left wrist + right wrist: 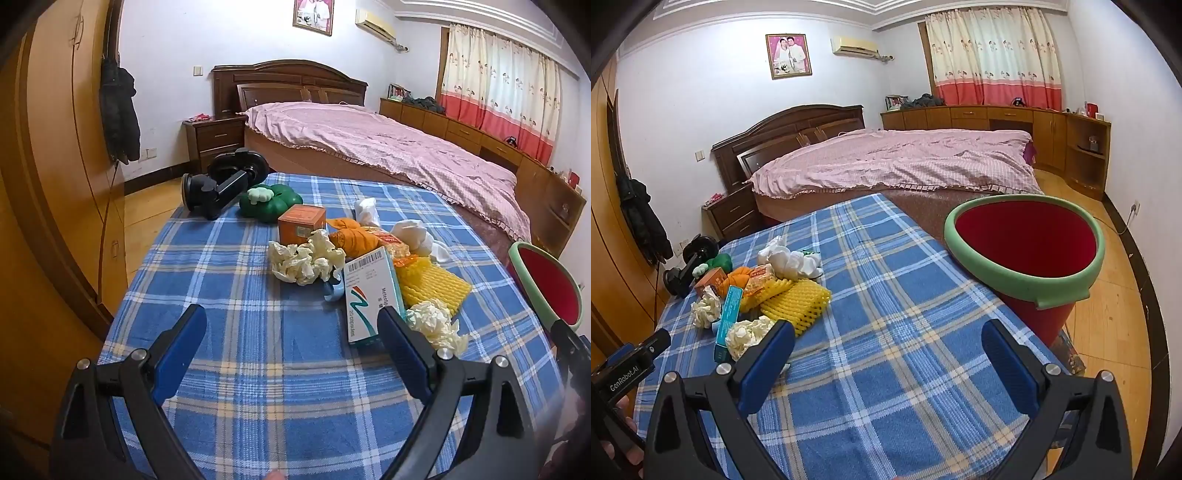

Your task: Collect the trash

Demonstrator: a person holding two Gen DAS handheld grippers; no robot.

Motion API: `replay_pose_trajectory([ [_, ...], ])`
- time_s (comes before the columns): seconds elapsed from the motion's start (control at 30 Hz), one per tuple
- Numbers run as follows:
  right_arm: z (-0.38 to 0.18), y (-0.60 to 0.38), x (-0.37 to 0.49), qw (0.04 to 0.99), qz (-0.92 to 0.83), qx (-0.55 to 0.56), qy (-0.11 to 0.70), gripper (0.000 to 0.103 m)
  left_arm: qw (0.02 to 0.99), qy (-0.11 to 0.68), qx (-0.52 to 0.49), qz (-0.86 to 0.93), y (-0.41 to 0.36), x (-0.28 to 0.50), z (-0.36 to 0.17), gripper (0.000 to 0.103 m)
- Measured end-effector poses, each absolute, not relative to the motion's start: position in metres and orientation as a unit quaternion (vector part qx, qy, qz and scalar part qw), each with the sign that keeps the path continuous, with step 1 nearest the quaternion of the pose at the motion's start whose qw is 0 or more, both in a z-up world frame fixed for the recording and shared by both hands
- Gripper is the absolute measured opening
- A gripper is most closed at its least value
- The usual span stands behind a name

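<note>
A pile of trash lies on the blue plaid table: crumpled cream tissue, a white and teal medicine box, yellow foam fruit netting, an orange box, white tissue and a second cream tissue wad. My left gripper is open and empty, just short of the pile. My right gripper is open and empty over bare cloth; the pile lies to its left. A red bucket with a green rim stands at the table's right edge.
A black phone mount and a green clover-shaped object sit at the table's far left corner. A bed with a pink cover lies beyond the table. A wooden wardrobe stands at the left.
</note>
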State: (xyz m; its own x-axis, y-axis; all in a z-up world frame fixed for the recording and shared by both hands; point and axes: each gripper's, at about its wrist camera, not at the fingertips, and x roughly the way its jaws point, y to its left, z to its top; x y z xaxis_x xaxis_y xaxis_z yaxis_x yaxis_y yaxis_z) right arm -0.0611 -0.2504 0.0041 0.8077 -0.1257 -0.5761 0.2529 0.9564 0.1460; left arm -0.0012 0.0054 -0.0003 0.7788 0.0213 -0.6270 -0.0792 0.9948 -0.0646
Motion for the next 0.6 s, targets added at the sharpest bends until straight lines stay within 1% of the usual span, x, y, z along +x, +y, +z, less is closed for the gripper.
replay_pose_trajectory([
  [0.6, 0.0028, -0.2498, -0.0612, 0.943, -0.101, 0.111, 0.297, 0.103, 0.941, 0.334, -0.046, 0.034, 0.0092, -0.0005, -0.0013, 0.094],
])
